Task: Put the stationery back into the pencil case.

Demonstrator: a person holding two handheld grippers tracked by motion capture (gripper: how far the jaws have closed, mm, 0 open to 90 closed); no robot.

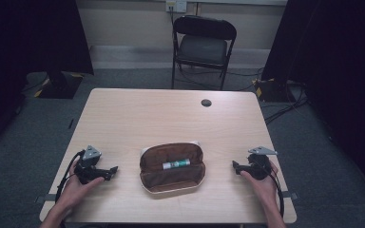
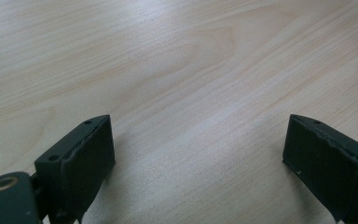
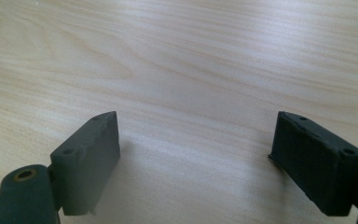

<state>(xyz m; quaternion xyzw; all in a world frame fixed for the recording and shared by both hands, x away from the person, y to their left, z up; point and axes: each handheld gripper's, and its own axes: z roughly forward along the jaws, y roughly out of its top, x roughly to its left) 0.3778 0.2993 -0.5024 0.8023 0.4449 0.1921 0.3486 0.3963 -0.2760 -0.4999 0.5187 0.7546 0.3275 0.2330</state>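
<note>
Open brown pencil case (image 1: 172,167) lies near the front-centre of the tabletop (image 1: 171,118), lid folded back. A glue stick (image 1: 176,164) with a green-and-white label rests lengthwise inside it, touching the lining.

Left tool (image 1: 113,170) sits low on the tabletop to the case's left, jaws pointing toward the case, well apart from it. Right tool (image 1: 235,165) sits to the case's right, likewise aimed inward and clear of the case. Neither touches anything but the wood.

Left tool (image 2: 198,149): jaws wide, bare wood grain between them. Right tool (image 3: 196,149): jaws wide as well, nothing between them.

Judgement on step: the stick is in the case and both tools are empty and parked either side, so the placing looks done; what remains appears to be closing the case. That move would call for one tool to steady the near edge while the other takes the far lid edge and folds it forward over the stick, without nudging the stick out of line.

View comparison: the high view gives the case, the stick and both hands relative to each other. The gripper views give the jaw gaps and close wood grain; the left gripper view catches a pale sliver at its right edge, too little to identify.
</note>
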